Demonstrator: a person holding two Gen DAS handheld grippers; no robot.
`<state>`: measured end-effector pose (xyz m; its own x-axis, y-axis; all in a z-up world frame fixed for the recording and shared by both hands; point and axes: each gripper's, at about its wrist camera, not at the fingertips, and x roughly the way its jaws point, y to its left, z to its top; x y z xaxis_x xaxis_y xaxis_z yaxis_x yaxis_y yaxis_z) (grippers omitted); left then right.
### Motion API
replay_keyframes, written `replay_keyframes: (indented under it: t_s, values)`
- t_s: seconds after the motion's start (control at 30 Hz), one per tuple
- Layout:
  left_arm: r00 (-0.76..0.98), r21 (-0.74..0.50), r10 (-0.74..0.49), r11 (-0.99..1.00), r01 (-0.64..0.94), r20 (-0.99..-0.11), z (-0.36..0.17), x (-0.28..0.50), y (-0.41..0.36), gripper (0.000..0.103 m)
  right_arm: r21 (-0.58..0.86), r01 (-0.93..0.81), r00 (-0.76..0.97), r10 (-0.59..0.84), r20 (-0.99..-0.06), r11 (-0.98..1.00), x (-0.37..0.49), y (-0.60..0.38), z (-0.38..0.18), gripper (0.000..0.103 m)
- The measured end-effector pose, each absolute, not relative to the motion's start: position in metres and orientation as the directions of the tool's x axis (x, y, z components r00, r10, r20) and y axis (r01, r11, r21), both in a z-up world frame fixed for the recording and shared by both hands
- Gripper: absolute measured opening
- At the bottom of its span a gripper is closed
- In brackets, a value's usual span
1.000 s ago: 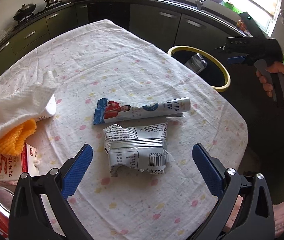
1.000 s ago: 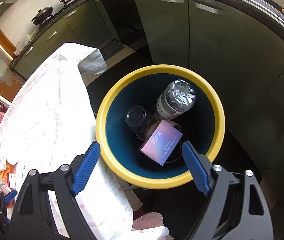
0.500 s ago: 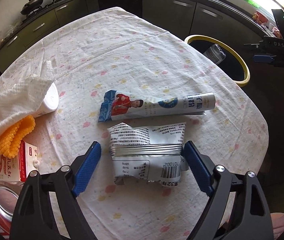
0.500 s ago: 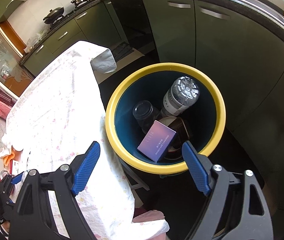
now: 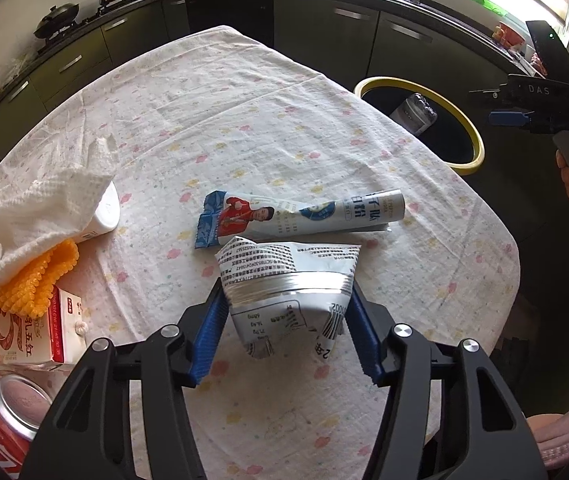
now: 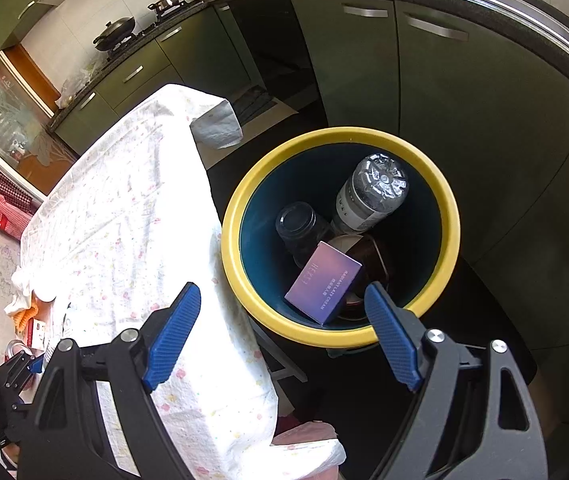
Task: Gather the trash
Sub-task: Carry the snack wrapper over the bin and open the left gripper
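Observation:
A crumpled silver wrapper (image 5: 268, 260) with black print and a barcode lies on the flowered tablecloth (image 5: 204, 120). My left gripper (image 5: 286, 289) is closing on it. Both blue pads touch its sides and the foil buckles upward between them. Just behind it lies a flattened blue-and-white toothpaste tube (image 5: 304, 216). The yellow-rimmed bin (image 6: 244, 208) stands on the floor beside the table's right edge. It holds a plastic bottle (image 6: 372, 192), a clear cup (image 6: 300, 228) and a purple box (image 6: 324, 284). My right gripper (image 6: 282, 290) hangs open above the bin's near rim with nothing between its fingers.
At the table's left lie a white paper towel (image 5: 44, 204) over a white bottle (image 5: 106, 212), an orange cloth (image 5: 32, 280), a red-and-white carton (image 5: 32, 332) and a red can (image 5: 8, 412). Dark kitchen cabinets (image 6: 464, 100) run behind the table and bin.
The left jaws have narrowed from wide apart to touching the silver wrapper, which now bulges up between them. The right gripper still hovers open over the bin.

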<state>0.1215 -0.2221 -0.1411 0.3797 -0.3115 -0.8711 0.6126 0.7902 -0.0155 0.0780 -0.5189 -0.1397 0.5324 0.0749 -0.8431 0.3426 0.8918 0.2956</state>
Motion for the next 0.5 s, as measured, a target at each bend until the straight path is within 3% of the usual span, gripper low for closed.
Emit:
replay_keyframes:
  t_s: [0.5]
  values:
    - [0.391, -0.057, -0.436, 0.723, 0.688, -0.811, -0.083, 0.121, -0.247, 0.058, 0.298, 0.366, 0.541, 0.059, -0.839, 0.882, 0.063, -0.53, -0.138, 0.08]
